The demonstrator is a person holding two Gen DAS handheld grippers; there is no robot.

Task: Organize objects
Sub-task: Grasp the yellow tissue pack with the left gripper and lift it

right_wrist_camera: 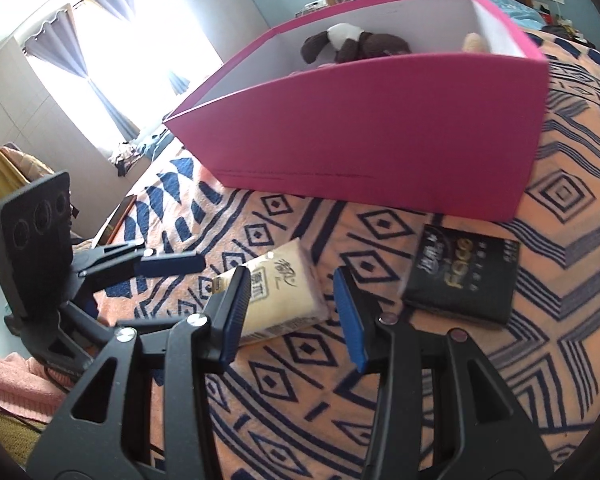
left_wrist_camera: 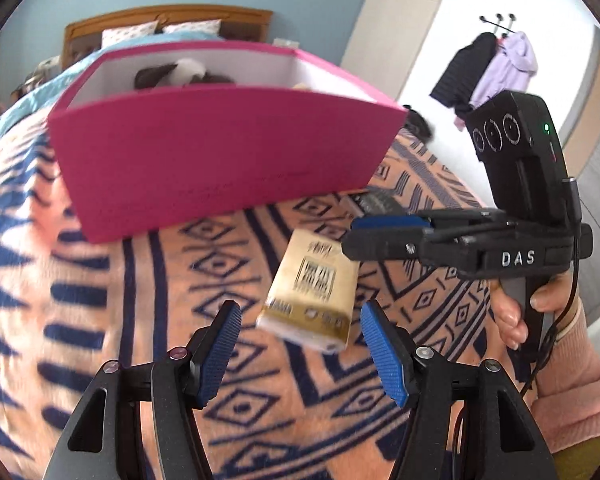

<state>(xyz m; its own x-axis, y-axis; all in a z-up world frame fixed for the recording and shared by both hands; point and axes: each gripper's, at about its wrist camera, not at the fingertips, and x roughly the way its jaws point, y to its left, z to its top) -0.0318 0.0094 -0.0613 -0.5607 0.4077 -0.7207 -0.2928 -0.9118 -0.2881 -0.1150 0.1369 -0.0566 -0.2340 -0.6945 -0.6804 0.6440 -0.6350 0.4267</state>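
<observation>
A yellow tissue pack (left_wrist_camera: 312, 300) lies on the patterned blanket; it also shows in the right wrist view (right_wrist_camera: 280, 300). My left gripper (left_wrist_camera: 300, 344) is open just short of it, a finger on either side. My right gripper (right_wrist_camera: 292, 312) is open, straddling the pack's near end, and appears from the side in the left wrist view (left_wrist_camera: 384, 236). A black tissue pack (right_wrist_camera: 462, 276) lies to the right. The pink box (left_wrist_camera: 220, 160) stands behind, holding a brown and white plush dog (right_wrist_camera: 352, 46).
The orange and navy blanket (right_wrist_camera: 540, 240) covers the bed. A wooden headboard (left_wrist_camera: 168, 20) and pillows lie beyond the box. Clothes hang on a wall rack (left_wrist_camera: 496, 68). A curtained window (right_wrist_camera: 112, 52) is at the left.
</observation>
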